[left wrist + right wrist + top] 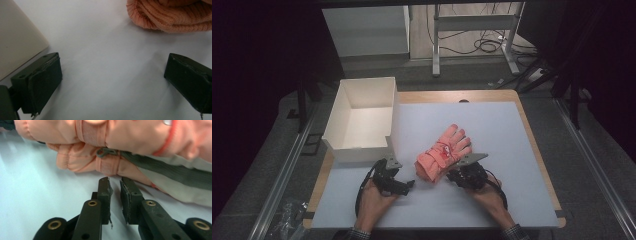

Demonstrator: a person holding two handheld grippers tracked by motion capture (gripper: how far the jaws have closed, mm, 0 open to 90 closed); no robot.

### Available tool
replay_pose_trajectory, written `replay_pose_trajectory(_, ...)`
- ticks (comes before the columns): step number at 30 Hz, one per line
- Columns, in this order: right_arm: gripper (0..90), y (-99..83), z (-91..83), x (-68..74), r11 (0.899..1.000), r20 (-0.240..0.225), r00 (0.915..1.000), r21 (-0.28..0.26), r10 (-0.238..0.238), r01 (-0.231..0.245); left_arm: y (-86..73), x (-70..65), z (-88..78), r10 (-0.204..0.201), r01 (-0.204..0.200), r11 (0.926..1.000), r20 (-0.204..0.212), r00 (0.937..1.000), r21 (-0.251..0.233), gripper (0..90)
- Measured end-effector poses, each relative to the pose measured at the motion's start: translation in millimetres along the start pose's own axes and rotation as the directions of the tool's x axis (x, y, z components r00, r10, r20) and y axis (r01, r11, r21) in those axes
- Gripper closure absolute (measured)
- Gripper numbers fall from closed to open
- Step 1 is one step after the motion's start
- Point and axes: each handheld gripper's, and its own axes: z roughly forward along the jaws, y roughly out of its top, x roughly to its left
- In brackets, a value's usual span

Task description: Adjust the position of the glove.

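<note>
R gripper (115, 183): jaws nearly together, just a narrow slit between the pads, nothing in it. Tips sit just short of the pink gloves (105, 147), pointing at the lower glove's edge; can't tell if they touch. In the right gripper view the gloves run across the top of frame, stacked, grey strip on the right side.

L gripper (112, 72): jaws wide apart, one lower left, one lower right of the left gripper view, bare white mat (105, 50) between them. Ribbed glove cuff sits upper right, well clear of both pads. Corner of the white box (17, 42) at upper left, close to the left jaw.

High view: gloves (443, 151) lie centre frame on the mat, fingers pointing upper right. R gripper (462, 172) just below-right of the cuffs, L gripper (399, 181) to the lower left, near them but apart. Open box (362, 117) upper left of the gloves, at the mat's edge. A hand holds each gripper from the bottom of frame.
</note>
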Motion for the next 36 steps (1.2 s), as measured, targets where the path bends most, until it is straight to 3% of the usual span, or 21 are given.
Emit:
replay_pose_trajectory(9,66.7,-15.9,-23.8,-11.6,0.999,0.066,0.9976,-0.031,0.019,-0.017,-0.2,0.1,-0.2,-0.006,0.006,1.0,0.003,1.0,0.0,1.5)
replay_pose_trajectory(16,54.0,-31.5,-42.3,-28.4,0.998,0.137,0.9891,-0.05,0.054,-0.048,0.0,0.7,-0.9,0.002,-0.002,1.0,0.018,0.9998,0.002,0.7)
replay_pose_trajectory(22,42.0,-45.7,-56.9,-45.9,0.995,0.215,0.9716,-0.056,0.097,-0.087,1.3,-0.8,-7.8,-0.007,0.007,1.0,0.067,0.9977,-0.002,1.0)
replay_pose_trajectory(26,37.2,-53.1,-64.2,-56.2,0.992,0.278,0.9522,-0.065,0.126,-0.112,4.3,-4.7,-13.7,-0.001,0.002,1.0,0.098,0.9952,-0.009,1.3)
replay_pose_trajectory(30,32.9,-57.0,-66.2,-63.4,0.994,0.343,0.9328,-0.045,0.109,-0.1,10.8,-7.5,-19.3,0.016,-0.015,0.9998,0.125,0.992,-0.009,1.2)
replay_pose_trajectory(32,28.3,-59.5,-64.9,-66.5,0.993,0.352,0.9289,-0.048,0.114,-0.104,15.4,-8.4,-21.9,0.02,-0.019,0.9998,0.132,0.9911,-0.004,0.9)
replay_pose_trajectory(36,20.0,-61.0,-64.3,-73.6,0.985,0.339,0.9253,-0.053,0.17,-0.162,26.6,-10.9,-26.8,0.033,-0.035,0.9994,0.143,0.9892,0.007,0.2)
